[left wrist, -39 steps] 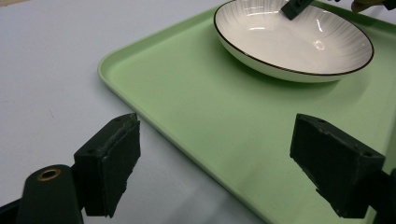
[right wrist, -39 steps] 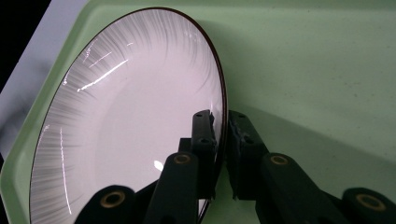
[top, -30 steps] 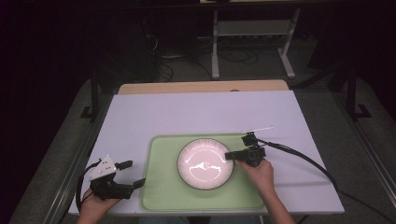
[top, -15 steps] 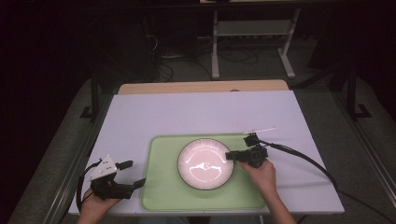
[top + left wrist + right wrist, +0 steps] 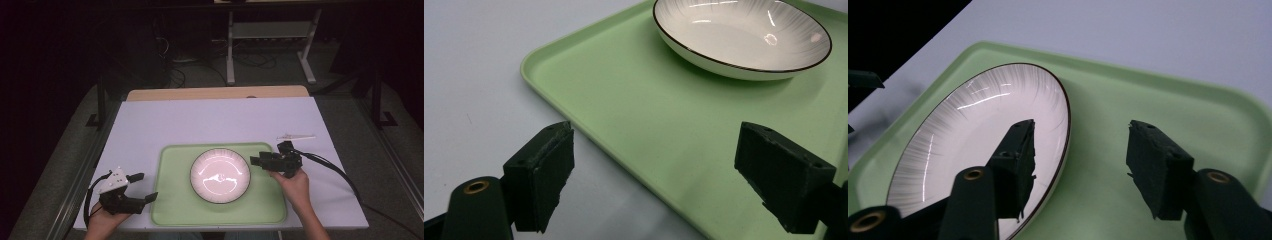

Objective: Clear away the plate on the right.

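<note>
Nearest me, my left gripper (image 5: 139,188) sits at the near left corner of the green tray (image 5: 175,210), jaws wide apart, nothing between them. Farther in, the white plate (image 5: 220,175) rests at the tray's middle. At its right rim, my right gripper (image 5: 256,160) has just been opening; its jaws stand apart, straddling the rim, pads clear. Beyond, a pale stick (image 5: 296,136) lies on the table (image 5: 210,120).

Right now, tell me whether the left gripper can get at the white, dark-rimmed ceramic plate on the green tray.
Probably yes: the left gripper is open, and bare green tray separates it from the plate.
</note>
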A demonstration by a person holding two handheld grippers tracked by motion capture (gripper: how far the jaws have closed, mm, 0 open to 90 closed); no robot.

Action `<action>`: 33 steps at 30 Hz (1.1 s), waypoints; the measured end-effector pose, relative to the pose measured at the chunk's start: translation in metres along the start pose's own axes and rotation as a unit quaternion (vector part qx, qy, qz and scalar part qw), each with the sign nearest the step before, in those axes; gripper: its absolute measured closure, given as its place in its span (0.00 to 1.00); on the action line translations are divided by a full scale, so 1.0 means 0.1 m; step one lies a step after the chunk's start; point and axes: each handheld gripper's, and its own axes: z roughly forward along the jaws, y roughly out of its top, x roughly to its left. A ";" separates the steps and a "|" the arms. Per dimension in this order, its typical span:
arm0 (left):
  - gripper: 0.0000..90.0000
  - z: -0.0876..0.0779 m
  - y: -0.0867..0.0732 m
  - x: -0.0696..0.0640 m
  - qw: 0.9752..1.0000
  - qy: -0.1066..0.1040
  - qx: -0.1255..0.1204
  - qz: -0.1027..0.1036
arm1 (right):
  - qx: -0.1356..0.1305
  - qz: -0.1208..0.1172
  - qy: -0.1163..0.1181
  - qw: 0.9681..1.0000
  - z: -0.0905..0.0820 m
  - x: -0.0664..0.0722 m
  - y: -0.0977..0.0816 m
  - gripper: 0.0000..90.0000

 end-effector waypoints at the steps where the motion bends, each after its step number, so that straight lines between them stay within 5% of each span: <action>1: 0.18 0.00 0.00 0.00 1.000 0.000 0.000 0.000 | 0.000 0.000 0.000 1.000 0.00 0.00 0.00 0.48; 11: 0.18 -0.01 0.00 0.01 1.000 0.003 0.000 -0.001 | -0.020 -0.056 -0.020 0.998 -0.13 -0.02 -0.03 0.36; 18: 0.18 -0.01 -0.01 0.02 1.000 0.005 0.000 -0.002 | -0.044 -0.101 -0.036 0.993 -0.24 -0.01 -0.06 0.28; 33: 0.18 -0.01 0.00 0.02 1.000 0.006 0.000 -0.002 | -0.068 -0.132 -0.070 0.986 -0.45 -0.09 -0.15 0.22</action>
